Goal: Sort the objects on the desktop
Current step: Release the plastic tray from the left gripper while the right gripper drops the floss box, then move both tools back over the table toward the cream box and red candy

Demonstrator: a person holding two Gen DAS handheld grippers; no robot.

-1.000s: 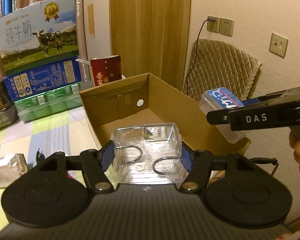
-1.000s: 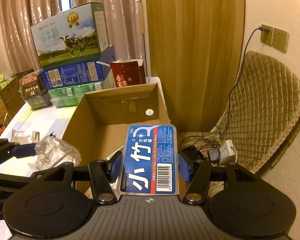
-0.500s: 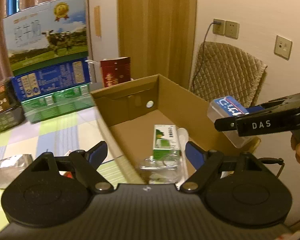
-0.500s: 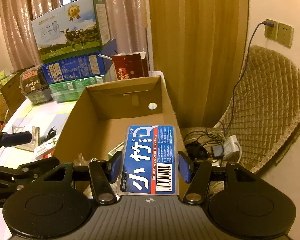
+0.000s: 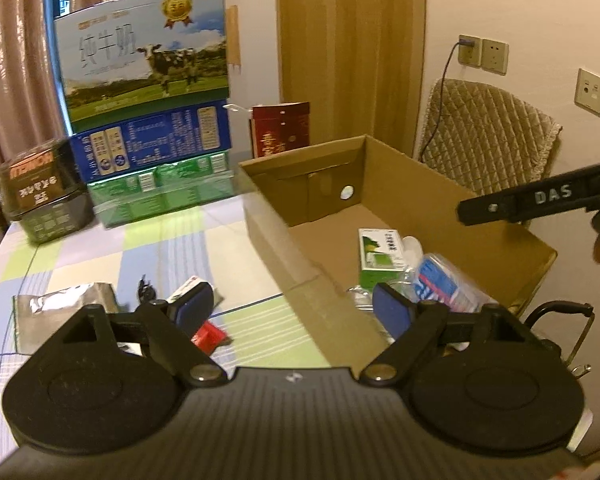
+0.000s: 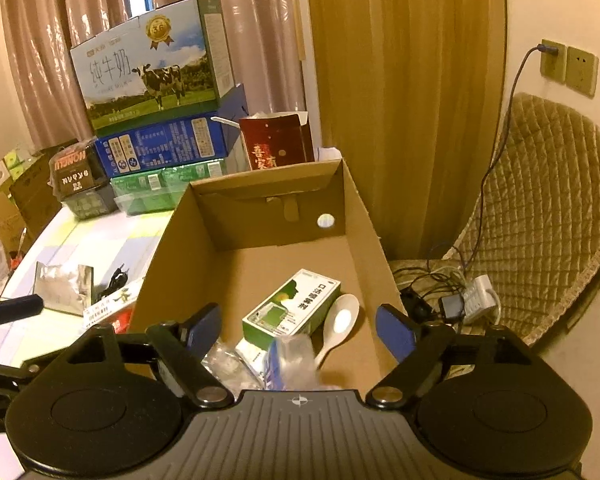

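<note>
An open cardboard box (image 5: 452,196) (image 6: 364,216) stands on the table's right part. In it lie a green and white carton (image 6: 292,308) (image 5: 380,256), a white spoon (image 6: 338,324), a clear plastic container (image 6: 228,364) and the blue-labelled floss pick box (image 5: 440,284) (image 6: 290,360), blurred. My left gripper (image 5: 294,306) is open and empty over the box's near left wall. My right gripper (image 6: 298,328) is open and empty above the box; it also shows at the right of the left wrist view (image 5: 540,198).
On the checked tablecloth (image 5: 180,240) left of the box lie a silver foil pack (image 5: 60,300), a black cable (image 5: 146,294) and a small red and white packet (image 5: 208,334). Stacked milk cartons (image 5: 148,120) and a red box (image 5: 280,128) stand behind. A quilted chair (image 6: 540,216) is at right.
My left gripper opened and let the clear container fall into the box, then shifted left. My right gripper opened and dropped the floss pick box into the box.
</note>
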